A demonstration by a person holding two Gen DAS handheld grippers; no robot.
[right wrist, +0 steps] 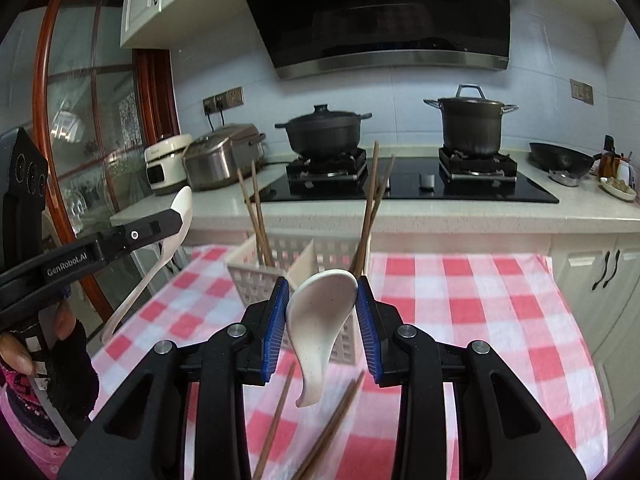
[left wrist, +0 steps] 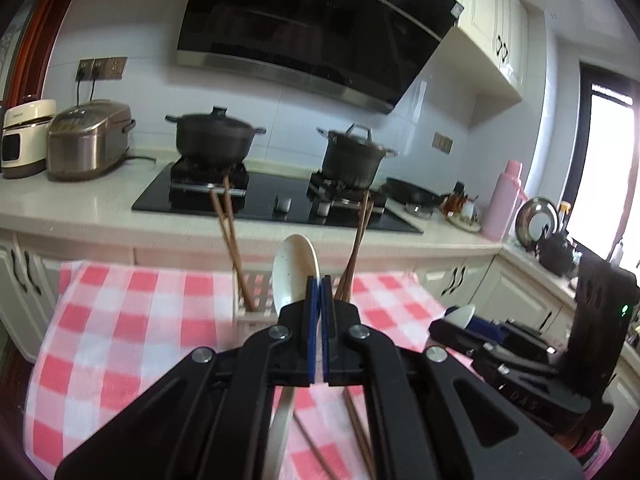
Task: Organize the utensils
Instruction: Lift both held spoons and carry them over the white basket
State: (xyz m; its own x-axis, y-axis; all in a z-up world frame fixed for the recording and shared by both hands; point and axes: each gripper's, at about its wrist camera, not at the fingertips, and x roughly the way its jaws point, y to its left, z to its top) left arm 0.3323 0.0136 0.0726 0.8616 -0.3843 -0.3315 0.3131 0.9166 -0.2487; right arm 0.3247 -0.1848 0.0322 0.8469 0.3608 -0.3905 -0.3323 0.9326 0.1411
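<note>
While both spoons hang above the bench, we record as follows.
Left claw [left wrist: 319, 280]: we find it clenched on the rim of a long spoon [left wrist: 295, 268], bowl up, handle trailing below the jaws.
Right claw [right wrist: 322, 292]: we find it grasping a short spoon [right wrist: 320, 312] across the bowl, handle hanging down free.
Rack [right wrist: 256, 276]: it stands on the checked cloth [right wrist: 460, 304] just ahead, with chopsticks [right wrist: 256, 208] upright in its side slots.
Loose chopsticks [right wrist: 320, 432]: they lie on the cloth beneath the claws.
Handling: we judge both spoons glazed ceramic, stiff, slippery and liable to chip; the bowl grips look marginal, and a hold at the neck would be steadier.
Risk: we expect a spoon to swing or slip if lowered quickly into the rack.
</note>
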